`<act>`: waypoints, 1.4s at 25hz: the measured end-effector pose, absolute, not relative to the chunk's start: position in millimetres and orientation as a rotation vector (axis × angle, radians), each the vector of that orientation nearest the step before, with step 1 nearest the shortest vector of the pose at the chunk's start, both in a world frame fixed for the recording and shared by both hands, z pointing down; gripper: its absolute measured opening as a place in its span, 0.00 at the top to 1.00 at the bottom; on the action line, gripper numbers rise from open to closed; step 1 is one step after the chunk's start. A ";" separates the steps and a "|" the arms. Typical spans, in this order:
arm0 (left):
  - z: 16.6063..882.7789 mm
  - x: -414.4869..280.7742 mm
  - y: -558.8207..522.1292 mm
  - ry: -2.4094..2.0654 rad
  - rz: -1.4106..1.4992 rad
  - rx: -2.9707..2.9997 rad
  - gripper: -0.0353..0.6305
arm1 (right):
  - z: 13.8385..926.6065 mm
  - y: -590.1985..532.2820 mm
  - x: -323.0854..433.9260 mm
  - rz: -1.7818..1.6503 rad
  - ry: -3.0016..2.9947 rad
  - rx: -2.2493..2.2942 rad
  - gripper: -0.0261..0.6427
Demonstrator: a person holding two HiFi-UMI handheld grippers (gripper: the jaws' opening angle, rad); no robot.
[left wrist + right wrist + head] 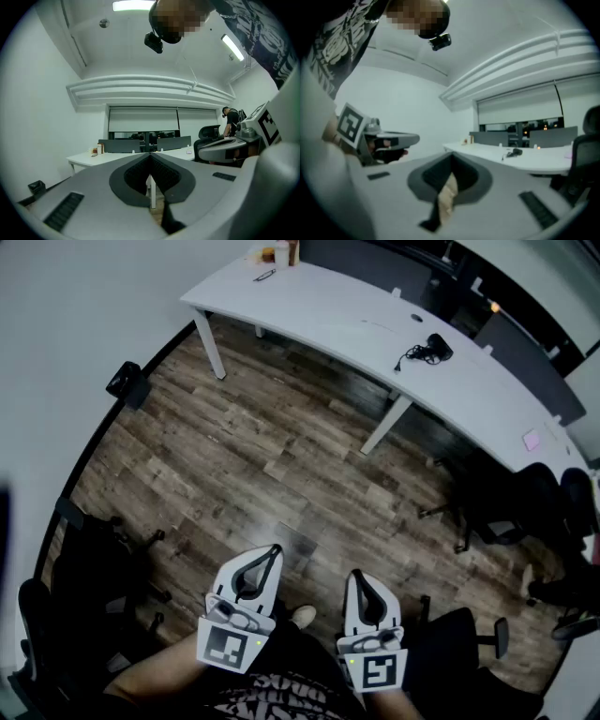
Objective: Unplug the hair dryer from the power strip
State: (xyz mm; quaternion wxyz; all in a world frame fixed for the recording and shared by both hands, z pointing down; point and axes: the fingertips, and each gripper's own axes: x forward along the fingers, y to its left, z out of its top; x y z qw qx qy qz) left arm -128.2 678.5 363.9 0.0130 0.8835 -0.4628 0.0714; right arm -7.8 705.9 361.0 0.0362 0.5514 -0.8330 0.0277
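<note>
Task not started yet, as far as the views show. You're standing on the brown wood-plank floor, well apart from the long white curved bench, w/ both tools held in close by your body.

Left hand-held gripper: its own view shows the grey jaws pressed together at the tips, nothing between them. Right hand-held gripper: same, jaws pressed together & empty; the pale patch seen through the gap is just floor behind.

Task's thing: the small black lump w/ a thin black cord lying on the bench top, toward its right half, is prob. the hair dryer. It also shows in the right gripper view, far off. Too small to tell the plug from the body, & I can't make out a power strip anywhere, so whether the cord is plugged in can't be read from here.

Left to do, by my judgement: basically everything. Walk to the bench, past the black office chairs, find the strip, steady it w/ one hand-held gripper, open the other, pinch the plug & pull it out.
</note>
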 end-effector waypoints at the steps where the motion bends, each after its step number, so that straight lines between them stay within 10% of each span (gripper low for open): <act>1: 362.4 -127.5 673.2 -1.434 0.227 2.781 0.91 | 361.0 701.4 -8.8 0.090 -2.557 1.700 0.92; 35: 354.5 -138.7 601.1 -1.370 0.129 2.789 0.91 | 349.7 632.8 -23.0 0.067 -2.517 1.746 0.92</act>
